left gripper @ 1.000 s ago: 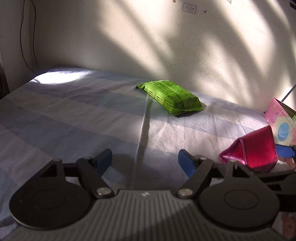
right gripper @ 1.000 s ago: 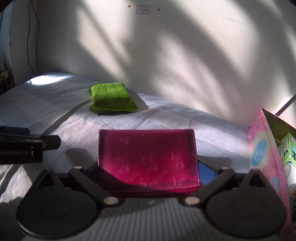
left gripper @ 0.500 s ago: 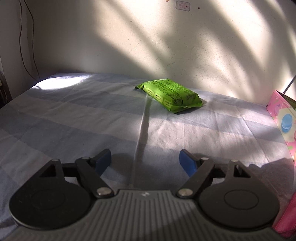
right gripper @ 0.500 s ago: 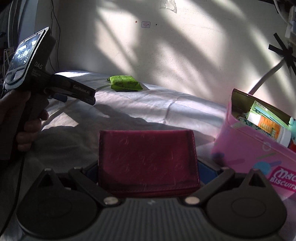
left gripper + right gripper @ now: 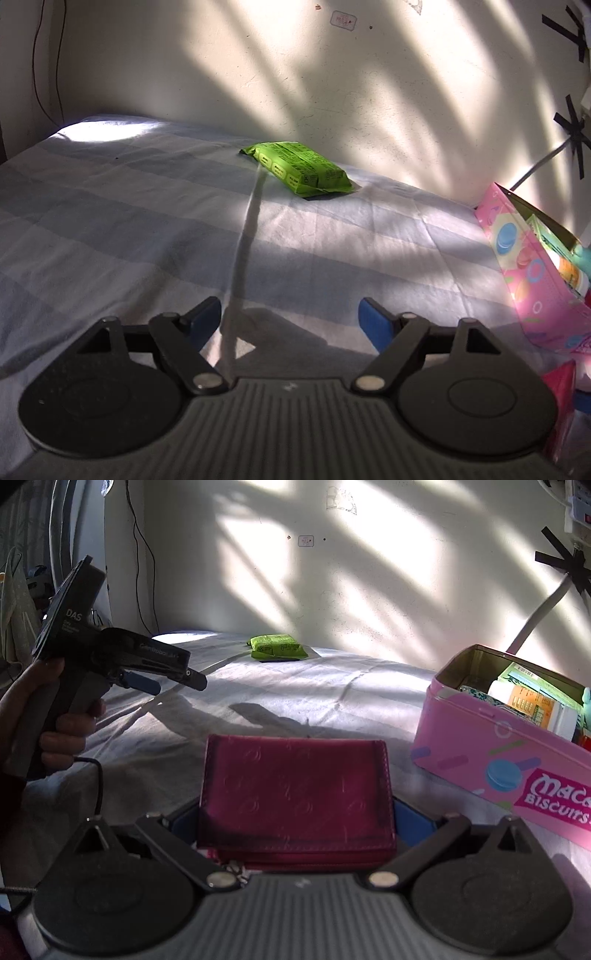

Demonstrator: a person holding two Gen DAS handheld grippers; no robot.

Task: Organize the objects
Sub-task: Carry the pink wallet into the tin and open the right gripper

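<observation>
A bed sheet (image 5: 147, 229) of soft, creased cloth in pale blue and white bands covers the flat surface up to a sunlit plaster wall (image 5: 258, 74). At the right edge stands a pink biscuit tin (image 5: 517, 753), a smooth oblong metal box with rounded corners, lid off, crowded with small cartons and a bottle. The left gripper (image 5: 290, 321) hangs above bare sheet with its blue-padded jaws spread apart and nothing between them; a hand (image 5: 55, 716) holds its black grip. The right gripper (image 5: 295, 814) clamps a magenta wallet (image 5: 295, 790) between its blue pads: a flat rectangle of glossy embossed leather, long axis running across from pad to pad, zipper edge toward the camera, raised above the sheet just left of the tin. Far back near the wall lies a bright green pack (image 5: 297, 171), a crinkly plastic pillow shape, its long axis slanting from back left to front right in the left view.
</observation>
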